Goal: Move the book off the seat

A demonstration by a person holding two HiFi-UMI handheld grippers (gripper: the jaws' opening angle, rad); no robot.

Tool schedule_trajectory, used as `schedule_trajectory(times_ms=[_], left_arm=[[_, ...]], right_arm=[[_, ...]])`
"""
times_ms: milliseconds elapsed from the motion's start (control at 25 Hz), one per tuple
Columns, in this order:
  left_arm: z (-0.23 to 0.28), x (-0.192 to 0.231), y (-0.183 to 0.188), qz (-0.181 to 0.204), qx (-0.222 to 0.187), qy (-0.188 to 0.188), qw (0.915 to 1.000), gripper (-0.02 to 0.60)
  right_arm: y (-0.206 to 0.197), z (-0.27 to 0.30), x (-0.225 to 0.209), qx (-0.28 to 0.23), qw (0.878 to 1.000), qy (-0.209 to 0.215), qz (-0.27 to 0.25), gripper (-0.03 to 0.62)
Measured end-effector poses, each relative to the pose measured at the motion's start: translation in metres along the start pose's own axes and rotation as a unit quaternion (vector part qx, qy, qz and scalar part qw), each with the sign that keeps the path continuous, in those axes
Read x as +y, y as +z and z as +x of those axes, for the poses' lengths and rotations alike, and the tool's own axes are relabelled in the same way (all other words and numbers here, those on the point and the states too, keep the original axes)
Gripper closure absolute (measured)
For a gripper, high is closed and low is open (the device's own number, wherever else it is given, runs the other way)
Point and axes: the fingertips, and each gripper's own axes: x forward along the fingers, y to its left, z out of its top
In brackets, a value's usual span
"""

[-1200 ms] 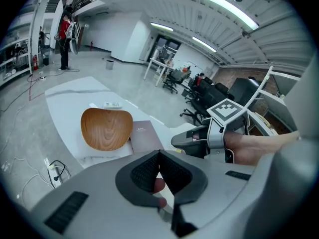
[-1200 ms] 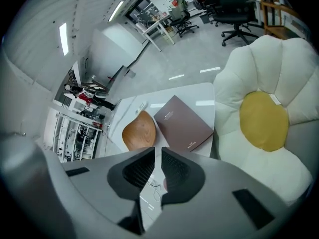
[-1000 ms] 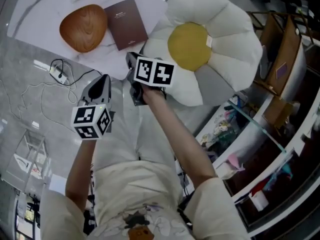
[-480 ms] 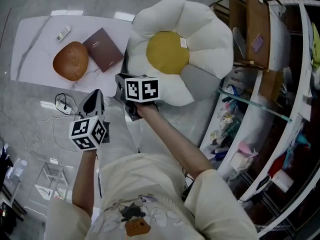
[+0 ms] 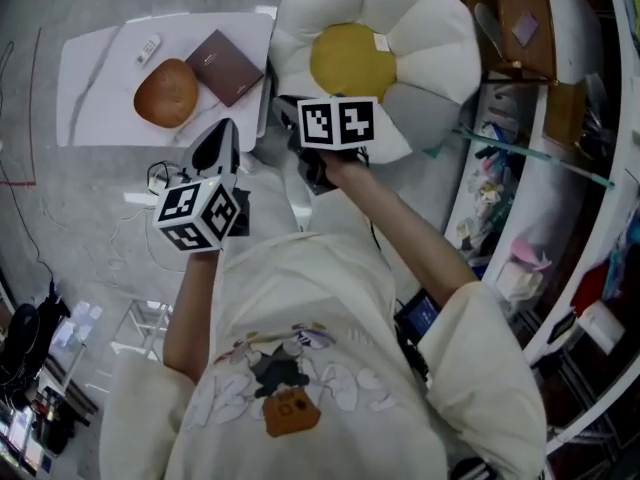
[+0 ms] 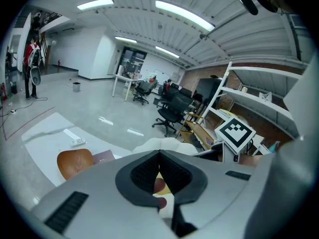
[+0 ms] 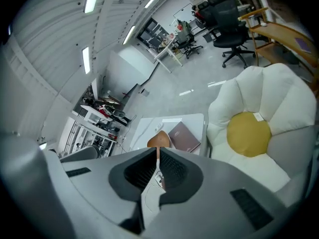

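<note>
The brown book [image 5: 225,66] lies flat on the low white table [image 5: 95,78], next to a wooden bowl [image 5: 166,92]; it also shows in the right gripper view [image 7: 184,137] and the left gripper view [image 6: 103,157]. The seat, a white flower-shaped cushion [image 5: 430,38] with a yellow centre [image 5: 352,62], has nothing on it. My left gripper [image 5: 226,130] hangs in the air, shut and empty, short of the table. My right gripper [image 5: 283,105] is also shut and empty, raised over the cushion's near-left edge. In their own views, the left gripper [image 6: 159,156] and right gripper [image 7: 158,156] show jaws meeting at the tips.
A white remote [image 5: 148,48] lies at the table's far side. A power strip with cables [image 5: 160,178] sits on the grey floor below the table. Cluttered curved shelves [image 5: 520,268] and a wooden chair [image 5: 520,18] stand at the right. Office chairs [image 6: 172,111] stand far off.
Both grippers have risen and drawn back from the table and cushion. The floor, table and seat look farther below. The book, bowl and remote have not moved.
</note>
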Motion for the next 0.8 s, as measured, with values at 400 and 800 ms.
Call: schedule_trajectory(times_ms=[400, 800], left_arm=[[-0.010, -0.097, 0.013, 0.024, 0.003, -0.082, 0.9963, 0.571], [-0.028, -0.157, 0.033, 0.078, 0.003, -0.111, 0.9907, 0.571]], right_arm=[[-0.002, -0.099, 0.002, -0.031, 1.000, 0.001, -0.001, 0.569], [0.006, -0.174, 0.004, -0.086, 0.996, 0.016, -0.014, 0.569]])
